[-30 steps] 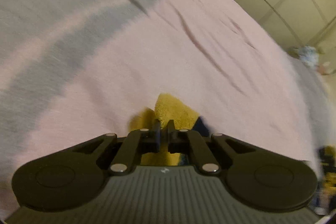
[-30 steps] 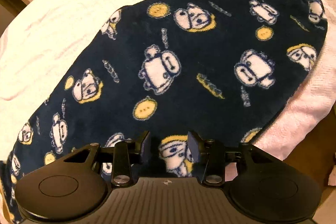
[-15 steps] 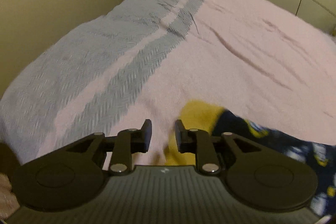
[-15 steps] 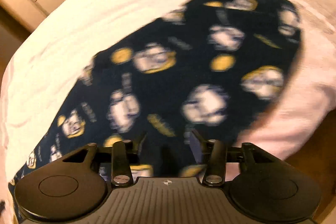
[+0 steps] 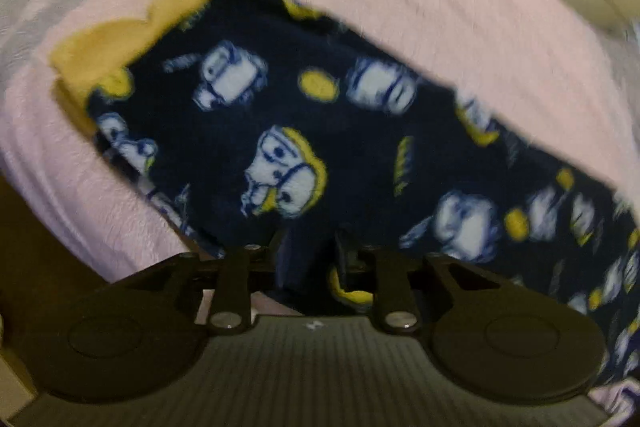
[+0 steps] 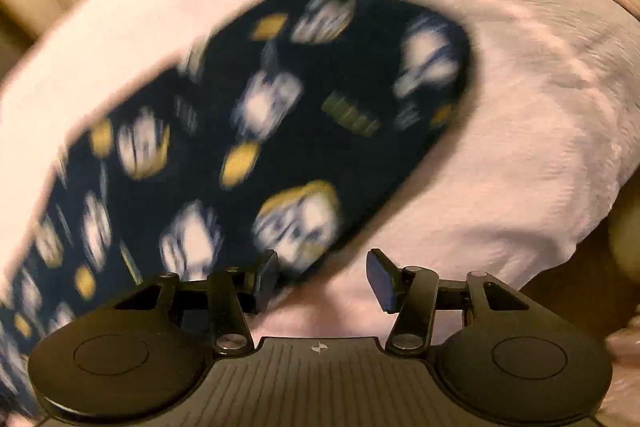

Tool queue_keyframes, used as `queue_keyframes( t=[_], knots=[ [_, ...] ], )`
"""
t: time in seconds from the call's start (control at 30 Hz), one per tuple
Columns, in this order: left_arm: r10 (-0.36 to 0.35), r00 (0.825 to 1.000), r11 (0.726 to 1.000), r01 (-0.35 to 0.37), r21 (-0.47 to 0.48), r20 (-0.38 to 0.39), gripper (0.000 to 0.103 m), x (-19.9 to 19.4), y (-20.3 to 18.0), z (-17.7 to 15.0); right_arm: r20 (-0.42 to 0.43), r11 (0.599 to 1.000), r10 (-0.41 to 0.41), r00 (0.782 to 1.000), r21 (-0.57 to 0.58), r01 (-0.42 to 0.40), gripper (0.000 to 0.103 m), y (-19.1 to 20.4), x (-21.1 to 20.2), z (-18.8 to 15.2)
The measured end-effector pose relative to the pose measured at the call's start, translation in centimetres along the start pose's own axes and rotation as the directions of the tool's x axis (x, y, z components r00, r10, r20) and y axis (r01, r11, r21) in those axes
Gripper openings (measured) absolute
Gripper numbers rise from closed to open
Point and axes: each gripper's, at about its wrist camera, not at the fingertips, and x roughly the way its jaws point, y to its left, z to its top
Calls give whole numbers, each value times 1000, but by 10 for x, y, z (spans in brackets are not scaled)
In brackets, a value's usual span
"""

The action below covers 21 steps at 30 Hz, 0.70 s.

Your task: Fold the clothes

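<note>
Left gripper [image 5: 308,255] dropped the yellow cuff [image 5: 120,39] a second ago; both jaws now gape empty, right gripper [image 6: 322,277] too, over the navy cartoon-print fleece garment [image 5: 340,147] lying folded on the pink bed cover [image 6: 520,107].

Garment [image 5: 360,131] lies flat on the bed [image 5: 460,7], running diagonally. Its cuff end [image 5: 120,39] sits at the far left in the left view (near the bed edge). Left gripper [image 5: 308,251] over its near edge; right gripper [image 6: 322,277] straddles the garment's near edge and bare bed.
</note>
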Motion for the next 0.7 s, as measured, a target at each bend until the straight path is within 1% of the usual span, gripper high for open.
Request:
queue_keyframes(
  t=[0.13, 0.2, 0.3, 0.33, 0.37, 0.4, 0.47, 0.53, 0.7],
  knots=[
    [12, 1000, 998, -12, 67, 3, 21, -8, -27, -2, 90, 982, 46, 995, 177, -62, 56, -46, -7, 34],
    [6, 1000, 998, -5, 66, -5, 21, -8, -39, -4, 155, 968, 52, 987, 234, -88, 55, -61, -5, 52],
    [-9, 1000, 999, 10, 53, -26, 21, -1, -47, -12, 208, 975, 47, 977, 203, -90, 55, -65, 7, 72],
    [-14, 999, 999, 16, 48, -34, 21, 1, -50, -14, 214, 979, 45, 976, 184, -86, 53, -65, 11, 76],
    [-12, 999, 999, 14, 48, -40, 21, 3, -52, -17, 215, 983, 43, 976, 163, -79, 27, -65, 15, 79],
    [-8, 999, 999, 10, 49, -46, 21, 5, -55, -19, 216, 987, 41, 976, 143, -73, 2, -65, 18, 82],
    [-1, 999, 999, 3, 50, -52, 21, 6, -59, -22, 218, 995, 24, 976, 89, -44, 2, -62, 20, 85],
    [3, 999, 999, 0, 51, -49, 21, 5, -60, -24, 209, 998, -9, 978, 58, -3, 1, -61, 24, 83],
    [32, 998, 998, -29, 47, -62, 21, 13, -56, -35, 188, 995, -93, 978, -20, 99, 2, -60, 34, 81]
  ],
)
